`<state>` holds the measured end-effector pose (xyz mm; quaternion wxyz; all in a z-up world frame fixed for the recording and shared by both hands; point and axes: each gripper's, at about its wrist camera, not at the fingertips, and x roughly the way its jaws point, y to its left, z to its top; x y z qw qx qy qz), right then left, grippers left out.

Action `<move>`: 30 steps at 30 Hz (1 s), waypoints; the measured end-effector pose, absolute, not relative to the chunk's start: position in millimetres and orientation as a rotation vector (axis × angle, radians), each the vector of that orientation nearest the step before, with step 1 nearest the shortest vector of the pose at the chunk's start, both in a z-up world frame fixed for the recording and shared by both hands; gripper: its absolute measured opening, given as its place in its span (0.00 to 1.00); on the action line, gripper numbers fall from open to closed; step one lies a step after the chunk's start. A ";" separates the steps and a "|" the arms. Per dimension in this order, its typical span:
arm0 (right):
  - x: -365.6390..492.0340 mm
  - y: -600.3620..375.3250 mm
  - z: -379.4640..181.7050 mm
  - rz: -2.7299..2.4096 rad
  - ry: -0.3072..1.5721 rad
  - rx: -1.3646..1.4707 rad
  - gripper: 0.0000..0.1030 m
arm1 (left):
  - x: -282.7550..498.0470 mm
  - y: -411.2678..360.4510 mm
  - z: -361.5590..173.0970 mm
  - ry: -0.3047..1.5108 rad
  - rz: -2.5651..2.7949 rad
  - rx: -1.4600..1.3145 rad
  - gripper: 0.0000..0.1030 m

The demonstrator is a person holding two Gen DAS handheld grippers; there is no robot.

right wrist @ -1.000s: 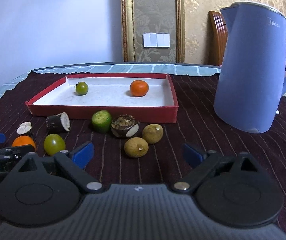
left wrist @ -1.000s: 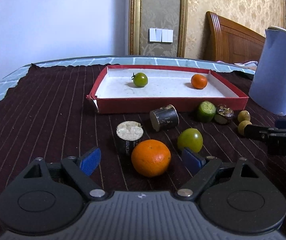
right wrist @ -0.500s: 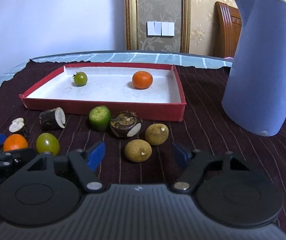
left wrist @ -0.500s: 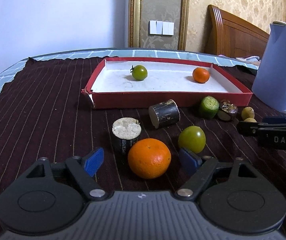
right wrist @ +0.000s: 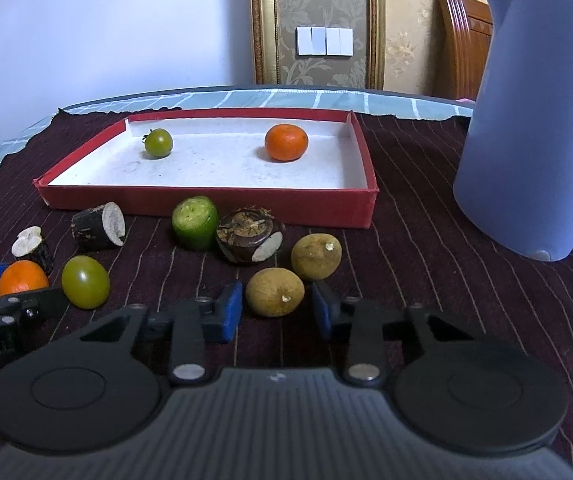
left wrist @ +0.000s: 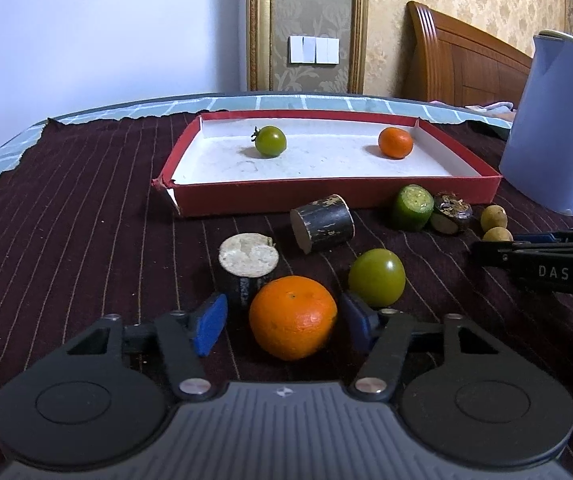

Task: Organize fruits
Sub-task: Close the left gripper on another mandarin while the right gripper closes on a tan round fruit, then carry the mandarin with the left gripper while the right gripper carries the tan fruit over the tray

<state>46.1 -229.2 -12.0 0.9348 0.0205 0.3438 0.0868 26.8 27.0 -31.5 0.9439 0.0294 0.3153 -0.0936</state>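
The left tongs (left wrist: 280, 322) have just been closing around the large orange (left wrist: 292, 317) on the dark striped cloth (left wrist: 66, 220). A gap shows at the left pad (left wrist: 208, 324); the fruit hides any contact at the right pad, so they read as not yet clamped. The right tongs (right wrist: 276, 312) have likewise been narrowing onto the nearer brown longan (right wrist: 274, 292) — its stem scar faces the camera. A gap shows between its skin and the right pad; the left pad stands at its edge, and contact there is hard to make out.

Just beyond the orange stands an upright dark stub (left wrist: 246, 266) with its pale cut face up. A second stub (left wrist: 322, 229) lies on its side, its long axis pointing toward the camera's left. A loose green tomato (left wrist: 376, 278) sits right of the orange.

Further out lie a cut green piece (right wrist: 195, 223), a dark water chestnut (right wrist: 248, 235) and the second longan (right wrist: 316, 256) — two longans in all.

The red tray (right wrist: 206, 200) with white floor holds one small green tomato (right wrist: 158, 143), calyx pointing left, and one small orange (right wrist: 286, 142), well apart.

A blue kettle (right wrist: 534, 120) stands right of the tray, its top and right side cut off in the right view.
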 end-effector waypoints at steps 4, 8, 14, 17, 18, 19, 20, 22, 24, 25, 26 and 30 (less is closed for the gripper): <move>44.1 -228.4 -12.3 0.180 0.695 0.041 0.28 | 26.7 30.5 -31.0 0.641 -0.201 0.050 0.46; 41.8 -228.7 -11.9 0.185 0.690 0.046 0.28 | 22.2 28.4 -31.8 0.627 -0.209 0.077 0.40; 39.6 -228.9 -11.0 0.193 0.686 0.050 0.28 | 20.4 33.1 -31.6 0.626 -0.229 0.065 0.40; 38.4 -229.6 -10.4 0.194 0.682 0.060 0.28 | 20.8 37.8 -30.0 0.631 -0.244 0.043 0.40; 37.7 -229.7 -10.0 0.197 0.681 0.064 0.28 | 21.2 38.6 -29.9 0.632 -0.246 0.041 0.40; 36.9 -229.5 -9.2 0.202 0.678 0.068 0.28 | 21.6 38.7 -29.7 0.632 -0.244 0.041 0.40; 36.3 -229.0 -8.7 0.205 0.676 0.067 0.28 | 21.6 38.4 -29.6 0.631 -0.242 0.042 0.40; 35.7 -226.8 -7.9 0.210 0.673 0.064 0.28 | 21.1 38.3 -28.8 0.629 -0.240 0.041 0.40; 35.7 -225.7 -7.9 0.210 0.675 0.067 0.28 | 20.0 37.8 -27.1 0.624 -0.246 0.041 0.40; 35.7 -225.1 -7.9 0.210 0.675 0.069 0.28 | 19.3 37.4 -26.0 0.620 -0.248 0.043 0.40; 35.3 -224.9 -7.6 0.211 0.674 0.071 0.28 | 18.6 36.8 -24.1 0.612 -0.249 0.047 0.40; 32.8 -222.8 -3.3 0.218 0.659 0.072 0.28 | 20.4 33.1 -15.4 0.585 -0.250 0.059 0.40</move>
